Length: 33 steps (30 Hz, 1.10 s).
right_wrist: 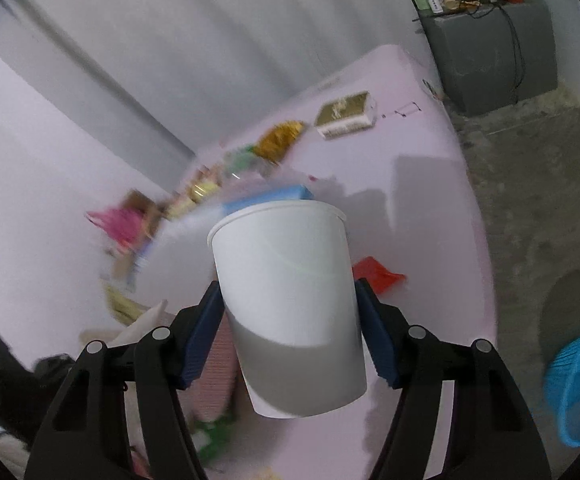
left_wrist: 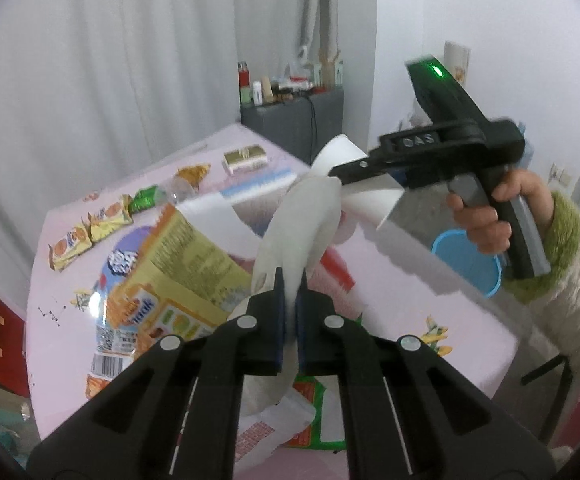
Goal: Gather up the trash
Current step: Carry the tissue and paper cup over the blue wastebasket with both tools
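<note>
**2 pieces of trash in hand, bin still to be reached**

The left gripper (left_wrist: 290, 280) is pressed together on a flattened white paper piece (left_wrist: 302, 224), possibly a crushed cup or a tissue, though blur leaves that unsettled. It is held clear above the pink table (left_wrist: 390, 280). The right gripper (right_wrist: 290, 320) is pinching a white paper cup (right_wrist: 285, 300) by its sides, both blue pads (right_wrist: 205, 328) laid against the wall, the cup tilted with its rim toward 12 o'clock.

The blue basket (right_wrist: 578, 384) is seen on the floor at 4 o'clock in the right wrist view, off the table's edge. It is judged to be the place for both items.

The cup should be squeezed only lightly, since thin paper walls are likely to buckle and slip. It should be carried over the basket's mouth before the pads are spread. The limp white piece should be released from directly above, as it may drift. Wrappers (left_wrist: 89, 236) and a snack box (left_wrist: 185, 272) are left at 9 o'clock on the table.
</note>
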Available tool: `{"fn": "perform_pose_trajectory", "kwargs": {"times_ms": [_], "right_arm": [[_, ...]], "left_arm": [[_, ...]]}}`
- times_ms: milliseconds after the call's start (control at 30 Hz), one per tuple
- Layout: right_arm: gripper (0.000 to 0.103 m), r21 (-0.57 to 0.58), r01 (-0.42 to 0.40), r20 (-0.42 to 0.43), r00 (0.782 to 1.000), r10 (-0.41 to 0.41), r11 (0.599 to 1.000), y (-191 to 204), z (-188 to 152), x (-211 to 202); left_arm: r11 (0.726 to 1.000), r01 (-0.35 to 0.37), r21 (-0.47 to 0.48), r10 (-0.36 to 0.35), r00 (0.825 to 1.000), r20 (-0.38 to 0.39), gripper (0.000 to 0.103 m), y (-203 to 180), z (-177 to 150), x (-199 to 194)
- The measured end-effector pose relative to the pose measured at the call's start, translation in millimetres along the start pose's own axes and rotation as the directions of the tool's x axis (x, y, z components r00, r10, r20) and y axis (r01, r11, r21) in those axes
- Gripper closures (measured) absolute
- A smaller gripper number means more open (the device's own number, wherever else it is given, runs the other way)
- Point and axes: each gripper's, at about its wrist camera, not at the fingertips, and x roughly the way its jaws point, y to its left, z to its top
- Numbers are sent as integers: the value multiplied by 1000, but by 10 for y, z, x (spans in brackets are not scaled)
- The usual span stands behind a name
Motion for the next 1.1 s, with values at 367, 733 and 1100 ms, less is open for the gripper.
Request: {"fn": "perform_pose_trajectory", "kwargs": {"times_ms": [367, 733, 1100], "right_arm": [[39, 138, -107, 205, 976, 78, 985, -102, -664, -936], [39, 425, -25, 404, 900, -166, 905, -930, -1587, -1967], [38, 729, 2, 374, 836, -401, 685, -2457, -2167, -2272]], "left_arm": [[992, 111, -54, -106, 991, 81, 100, -191, 247, -403], [945, 324, 43, -324, 946, 1, 100, -1358, 818, 99], [893, 448, 53, -418, 866, -273, 100, -2971, 1115, 1782]]}}
